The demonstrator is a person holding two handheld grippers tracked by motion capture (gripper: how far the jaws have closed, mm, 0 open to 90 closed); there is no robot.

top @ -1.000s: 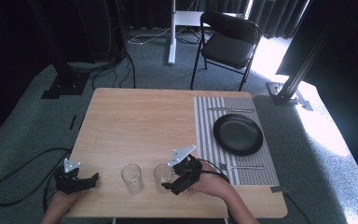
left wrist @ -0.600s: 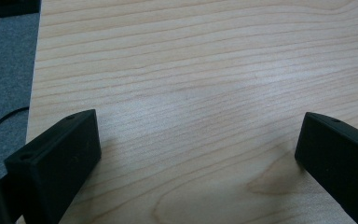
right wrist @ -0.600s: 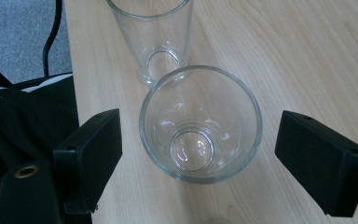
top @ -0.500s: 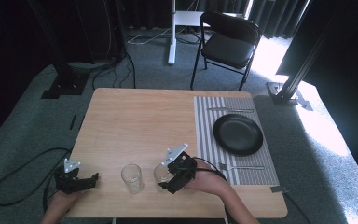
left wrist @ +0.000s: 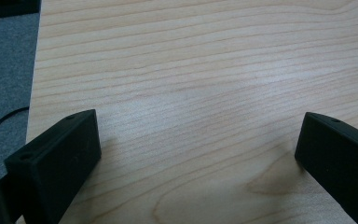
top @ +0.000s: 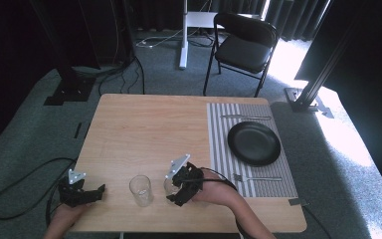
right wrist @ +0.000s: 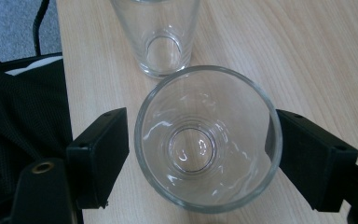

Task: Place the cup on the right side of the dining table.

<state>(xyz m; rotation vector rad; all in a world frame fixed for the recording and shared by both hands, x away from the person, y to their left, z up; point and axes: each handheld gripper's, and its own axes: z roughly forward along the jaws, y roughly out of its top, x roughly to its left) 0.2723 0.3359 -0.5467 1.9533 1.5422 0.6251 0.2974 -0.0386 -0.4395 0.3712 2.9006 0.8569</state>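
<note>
A wooden table [top: 144, 129] seen from above. At its near edge, a person holds a black gripper in each hand.

The right gripper [right wrist: 200, 144] straddles a clear glass [right wrist: 208, 137] standing upright near the front edge. One jaw sits on each side of the rim, very close to it; contact cannot be confirmed, so whether the glass is clamped cannot be told. A second glass [top: 141, 189] stands just beside the first, on the person's left.

The left gripper [left wrist: 200, 154] rests at the table's front left corner, jaws wide apart over bare wood.

On the right, a striped mat [top: 219, 139] holds a black plate [top: 254, 143], with a fork [top: 256, 177] nearer the person.

The step appears to be grasping the glass. To do it well, the jaws should close evenly and gently, centred on the glass, and it should lift straight up, clear of its neighbour.
</note>
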